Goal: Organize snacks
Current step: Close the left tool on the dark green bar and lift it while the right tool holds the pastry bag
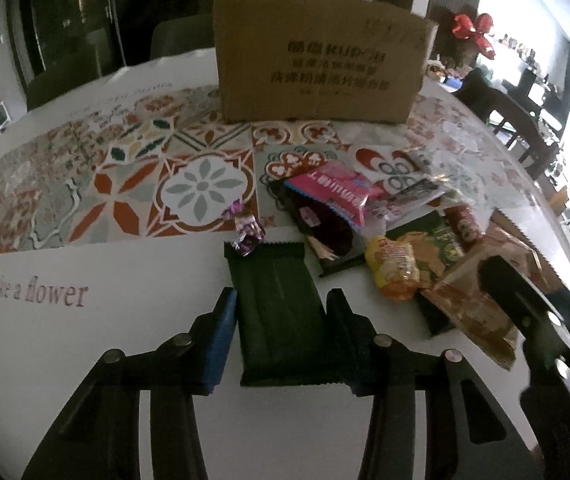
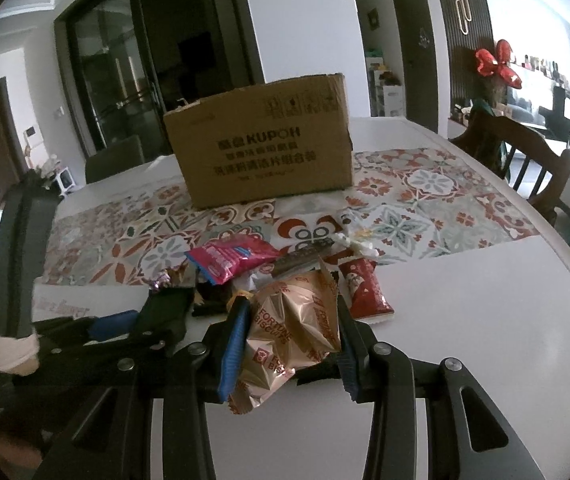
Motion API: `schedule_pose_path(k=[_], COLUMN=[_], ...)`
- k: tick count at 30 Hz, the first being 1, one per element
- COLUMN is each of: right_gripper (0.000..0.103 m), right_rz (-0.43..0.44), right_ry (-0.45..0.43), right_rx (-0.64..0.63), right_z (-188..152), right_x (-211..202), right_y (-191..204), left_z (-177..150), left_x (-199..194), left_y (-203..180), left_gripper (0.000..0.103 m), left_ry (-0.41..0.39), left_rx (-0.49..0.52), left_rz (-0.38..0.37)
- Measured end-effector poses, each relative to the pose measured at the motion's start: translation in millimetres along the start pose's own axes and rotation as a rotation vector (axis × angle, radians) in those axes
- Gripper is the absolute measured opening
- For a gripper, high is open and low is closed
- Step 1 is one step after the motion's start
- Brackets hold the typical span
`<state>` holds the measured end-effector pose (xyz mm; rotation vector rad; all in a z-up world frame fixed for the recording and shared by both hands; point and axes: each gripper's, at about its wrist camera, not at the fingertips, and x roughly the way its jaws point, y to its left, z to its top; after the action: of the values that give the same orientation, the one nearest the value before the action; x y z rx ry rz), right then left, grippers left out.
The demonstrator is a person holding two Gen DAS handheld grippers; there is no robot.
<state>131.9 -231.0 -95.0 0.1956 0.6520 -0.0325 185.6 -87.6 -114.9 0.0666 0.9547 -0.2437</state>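
Observation:
My left gripper (image 1: pixel 281 294) points down at the white table, its pads against both long edges of a dark green snack packet (image 1: pixel 277 320) that lies flat there. A purple-wrapped candy (image 1: pixel 245 230) rests at the packet's far end. My right gripper (image 2: pixel 291 304) is shut on a crumpled gold Fortune Biscuits packet (image 2: pixel 289 340), just above the table. A pile of snacks lies beyond both grippers: a pink packet (image 2: pixel 233 258), a red packet (image 2: pixel 363 288) and a yellow packet (image 1: pixel 393 268). A brown cardboard box (image 2: pixel 261 140) stands behind the pile, its inside hidden.
A patterned tile-print mat (image 1: pixel 133 184) covers the middle of the white table (image 2: pixel 465 320). A dark wooden chair (image 2: pixel 525 152) stands at the table's right edge, another chair behind the box. In the right wrist view the left gripper sits close on the left.

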Motion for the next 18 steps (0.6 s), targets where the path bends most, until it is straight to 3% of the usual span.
schedule_pose_path(k=[8,10,11,18], right_gripper=[0.042,0.042,0.042,0.042], right_rz=[0.018,0.022,0.021,0.026], right_ry=[-0.026,-0.038,-0.043,-0.072], right_rx=[-0.009,-0.011,-0.014,-0.024], right_z=[5,7,8,14], right_x=[-18,-24,-27,-41], right_y=[4,5,6,9], left_z=[-3,-2,-1,-4], left_x=[-38,-47,-51,-63], left_y=[-2,-3,-3,1], left_gripper=[0.044,0.02,0.014,0.009], left_ry=[-0.092,-0.116,-0.118,-0.125], left_rx=[0.023,0.032,0.036,0.024], left_rz=[-0.045,-0.043,-0.047,-0.102])
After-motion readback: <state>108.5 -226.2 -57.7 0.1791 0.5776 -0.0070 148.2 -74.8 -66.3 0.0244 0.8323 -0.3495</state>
